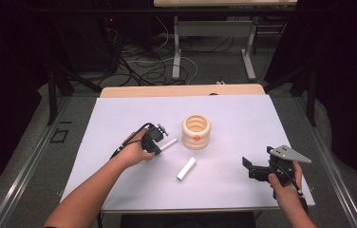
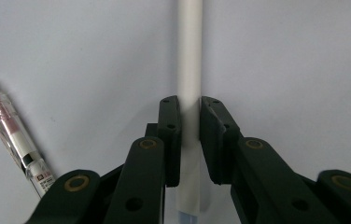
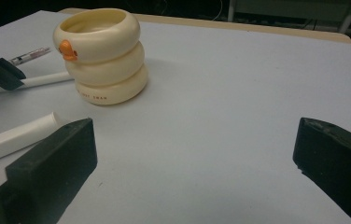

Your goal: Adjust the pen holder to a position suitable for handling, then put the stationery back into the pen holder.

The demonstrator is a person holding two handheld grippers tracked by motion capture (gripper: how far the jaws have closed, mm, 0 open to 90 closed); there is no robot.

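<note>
I am seeing even overhead light brightening the white table [image 1: 233, 114] while the room around it is sinking into near-black. Shadows are lying soft and short. My left gripper view is looking slightly hazy, the near jaws blurring; the right gripper view is softening at its edges.

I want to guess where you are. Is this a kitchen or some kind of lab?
Probably a lab or workshop: a white table under a dark frame, cables tangled on the floor behind, and handheld grippers, the left gripper pinching a white pen.
</note>
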